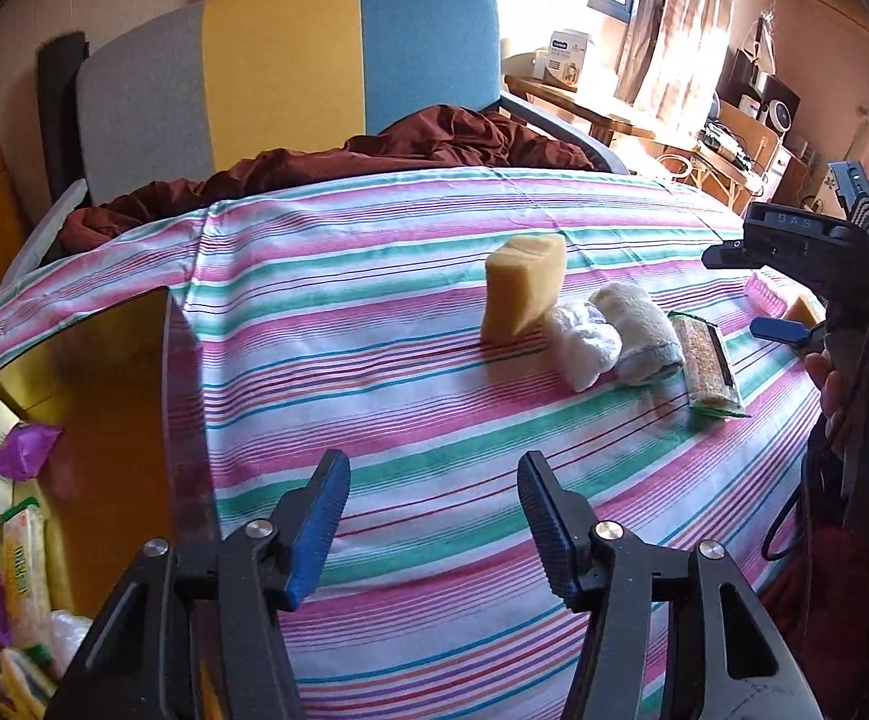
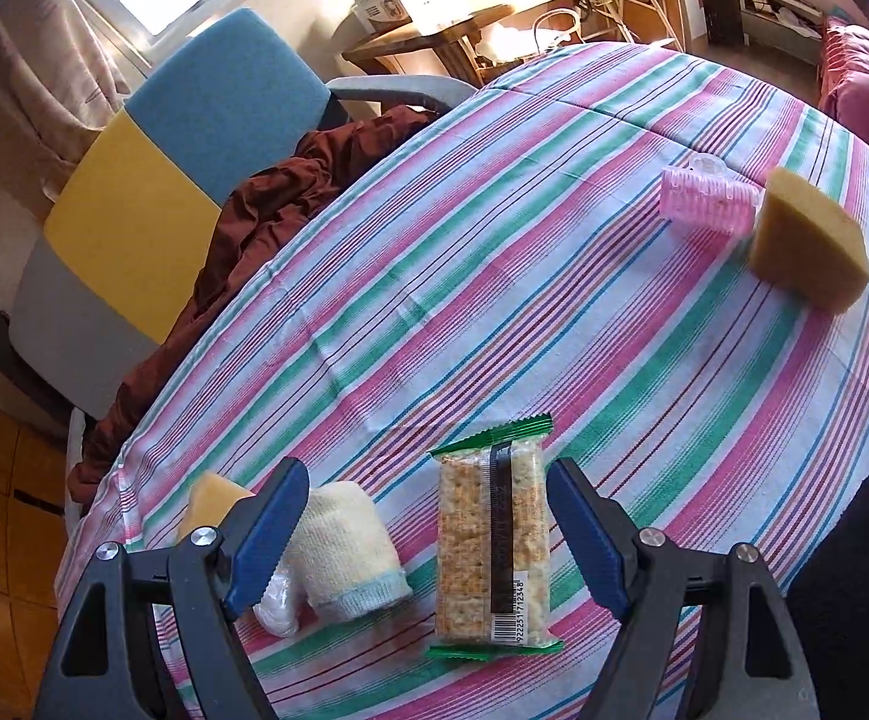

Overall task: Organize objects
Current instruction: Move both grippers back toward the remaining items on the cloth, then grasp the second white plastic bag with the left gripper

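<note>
A: Right wrist view has the right gripper [image 2: 425, 531] spread wide, straddling the cracker pack [image 2: 494, 546], which lies flat on the striped tablecloth [image 2: 554, 240]; pads not touching it.

B: Then lower squarely and pinch its long edges gently, since crackers crush.

A: And the left gripper [image 1: 434, 525]?

B: Parted, nothing between its jaws, hovering near the yellow sponge [image 1: 521, 285].

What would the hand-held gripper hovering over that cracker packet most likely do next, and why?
Probably lower a little and close on the cracker packet. The right hand-held gripper is open, and the packet lies flat on the striped tablecloth between its blue fingers, which do not appear to press on it. The rolled sock beside it looks clear of the gap.
</note>
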Action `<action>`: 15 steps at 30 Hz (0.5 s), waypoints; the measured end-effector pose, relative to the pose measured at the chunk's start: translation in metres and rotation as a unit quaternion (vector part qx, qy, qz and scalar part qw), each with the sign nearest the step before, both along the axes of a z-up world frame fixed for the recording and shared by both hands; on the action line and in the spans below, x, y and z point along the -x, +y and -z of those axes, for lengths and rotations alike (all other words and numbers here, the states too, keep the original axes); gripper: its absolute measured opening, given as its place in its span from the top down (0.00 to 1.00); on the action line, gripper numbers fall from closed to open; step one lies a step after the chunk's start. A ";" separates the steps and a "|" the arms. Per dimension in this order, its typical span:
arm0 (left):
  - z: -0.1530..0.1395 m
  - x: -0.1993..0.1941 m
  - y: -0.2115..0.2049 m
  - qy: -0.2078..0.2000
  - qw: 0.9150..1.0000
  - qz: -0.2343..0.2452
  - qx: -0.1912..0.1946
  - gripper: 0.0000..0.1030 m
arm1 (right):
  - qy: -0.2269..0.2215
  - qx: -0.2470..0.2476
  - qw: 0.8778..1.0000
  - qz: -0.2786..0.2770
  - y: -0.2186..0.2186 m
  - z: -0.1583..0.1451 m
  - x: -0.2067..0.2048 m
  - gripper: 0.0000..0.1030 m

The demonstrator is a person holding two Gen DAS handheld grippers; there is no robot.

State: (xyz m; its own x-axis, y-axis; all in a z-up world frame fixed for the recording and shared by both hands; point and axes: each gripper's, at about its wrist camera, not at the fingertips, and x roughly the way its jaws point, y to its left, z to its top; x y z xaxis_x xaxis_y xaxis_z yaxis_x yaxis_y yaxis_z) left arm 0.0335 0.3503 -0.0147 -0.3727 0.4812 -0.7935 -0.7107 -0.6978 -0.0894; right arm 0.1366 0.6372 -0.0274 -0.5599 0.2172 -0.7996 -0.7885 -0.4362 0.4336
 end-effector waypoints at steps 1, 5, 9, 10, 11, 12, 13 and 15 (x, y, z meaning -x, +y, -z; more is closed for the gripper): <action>0.001 0.001 0.008 -0.007 1.000 0.004 -0.003 0.49 | 0.003 0.001 1.000 0.001 0.000 0.000 -0.001 0.19; 0.003 0.003 0.039 -0.016 1.000 0.022 -0.015 0.50 | 0.010 0.011 1.000 -0.001 0.002 0.002 0.000 0.19; 0.009 0.012 0.071 -0.036 0.999 0.027 -0.024 0.50 | 0.014 0.017 1.000 -0.006 0.002 0.003 0.002 0.19; 0.012 0.014 0.078 -0.044 0.998 0.027 -0.026 0.50 | 0.015 0.018 1.000 -0.007 0.002 0.003 0.002 0.19; 0.015 0.017 0.086 -0.053 0.998 0.027 -0.029 0.50 | 0.016 0.018 1.000 -0.008 0.002 0.003 0.002 0.19; 0.017 0.019 0.093 -0.061 0.997 0.027 -0.032 0.50 | 0.018 0.020 1.000 -0.010 0.002 0.003 0.002 0.19; 0.019 0.021 0.099 -0.064 0.997 0.027 -0.034 0.50 | 0.019 0.022 1.000 -0.011 0.002 0.004 0.003 0.19; 0.025 0.024 0.113 -0.065 0.997 0.028 -0.033 0.50 | 0.020 0.024 0.999 -0.015 0.002 0.005 0.004 0.19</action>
